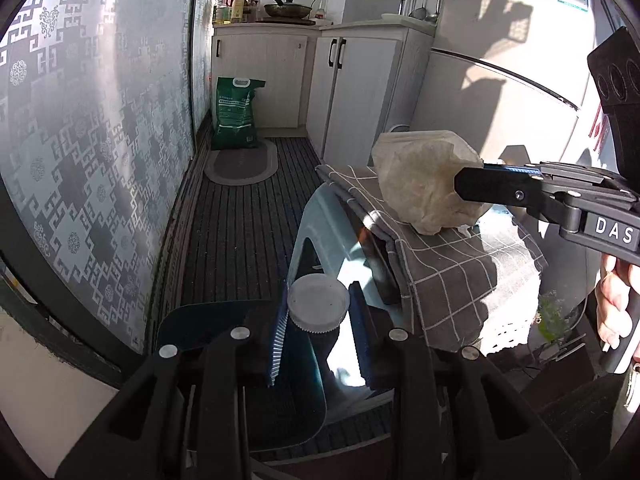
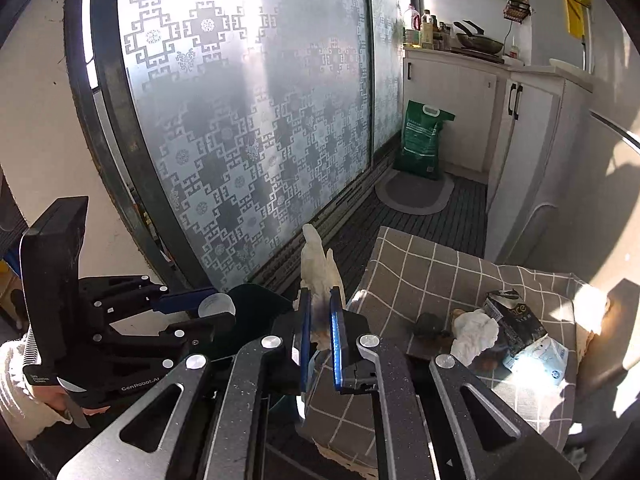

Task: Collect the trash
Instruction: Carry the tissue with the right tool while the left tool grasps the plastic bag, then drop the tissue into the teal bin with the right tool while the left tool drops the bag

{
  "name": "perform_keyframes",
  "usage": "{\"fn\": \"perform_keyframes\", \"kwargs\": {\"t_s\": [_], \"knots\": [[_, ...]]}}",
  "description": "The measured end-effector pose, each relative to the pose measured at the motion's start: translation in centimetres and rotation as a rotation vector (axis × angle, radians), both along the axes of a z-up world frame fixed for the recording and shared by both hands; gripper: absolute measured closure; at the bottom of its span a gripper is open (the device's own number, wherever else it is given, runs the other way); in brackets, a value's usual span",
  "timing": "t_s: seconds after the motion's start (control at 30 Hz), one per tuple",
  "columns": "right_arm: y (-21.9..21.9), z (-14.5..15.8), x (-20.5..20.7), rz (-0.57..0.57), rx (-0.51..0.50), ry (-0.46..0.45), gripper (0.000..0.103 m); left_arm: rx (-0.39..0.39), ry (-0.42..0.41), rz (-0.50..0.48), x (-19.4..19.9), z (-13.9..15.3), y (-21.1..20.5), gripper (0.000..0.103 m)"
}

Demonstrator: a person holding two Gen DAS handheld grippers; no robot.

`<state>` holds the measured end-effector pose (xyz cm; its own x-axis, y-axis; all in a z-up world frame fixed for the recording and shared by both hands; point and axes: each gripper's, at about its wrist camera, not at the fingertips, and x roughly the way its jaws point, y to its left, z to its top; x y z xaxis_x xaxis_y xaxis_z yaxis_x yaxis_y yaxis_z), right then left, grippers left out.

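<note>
Showing both hands loaded with collected trash above a small kitchen floor. Left gripper [image 1: 318,322]: jaws clamped on a white ribbed bottle cap [image 1: 318,304], held flat between the blue pads so it cannot roll free. Right gripper [image 2: 320,334]: jaws pressed nearly together on a crumpled paper wad [image 2: 318,268], pinched at its lower end, its bulk standing above the fingertips; in the left wrist view the same wad hangs over the checked cloth [image 1: 436,264]. This cloth covers a low tabletop, draped over its edges and over a pale plastic stool [image 1: 316,240] beside it. More trash lies on the cloth: a white tissue ball [image 2: 476,334], a dark carton [image 2: 514,320], a plastic wrapper [image 2: 540,358] and a small dark scrap [image 2: 428,324], grouped near the sunlit far corner. A dark curved rim [image 2: 256,304], probably a bin, sits below and between the two grippers; its opening is largely hidden. Room for moving is narrow: frosted patterned glass door [image 2: 248,120] on one side, cabinets [image 1: 352,92] and refrigerator [image 1: 500,80] on the other, striped floor [image 1: 240,216] open toward a green sack [image 1: 236,116].
</note>
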<state>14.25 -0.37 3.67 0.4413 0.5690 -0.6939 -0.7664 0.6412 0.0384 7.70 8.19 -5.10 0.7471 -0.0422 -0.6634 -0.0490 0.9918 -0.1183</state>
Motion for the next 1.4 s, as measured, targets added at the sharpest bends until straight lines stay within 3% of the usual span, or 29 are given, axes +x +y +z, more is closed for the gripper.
{"fn": "perform_keyframes", "kwargs": {"t_s": [0.63,1.4], "knots": [[9.0,-6.6,-1.6,0.105,-0.145,0.155,0.094,-0.012,0.168,0.076,-1.1,-7.9,6.4,0.071],[13.3,-14.8,-1.0,0.109,-0.319,0.294,0.094,-0.063,0.351,0.075,-0.4,-14.6,9.1,0.07]]}}
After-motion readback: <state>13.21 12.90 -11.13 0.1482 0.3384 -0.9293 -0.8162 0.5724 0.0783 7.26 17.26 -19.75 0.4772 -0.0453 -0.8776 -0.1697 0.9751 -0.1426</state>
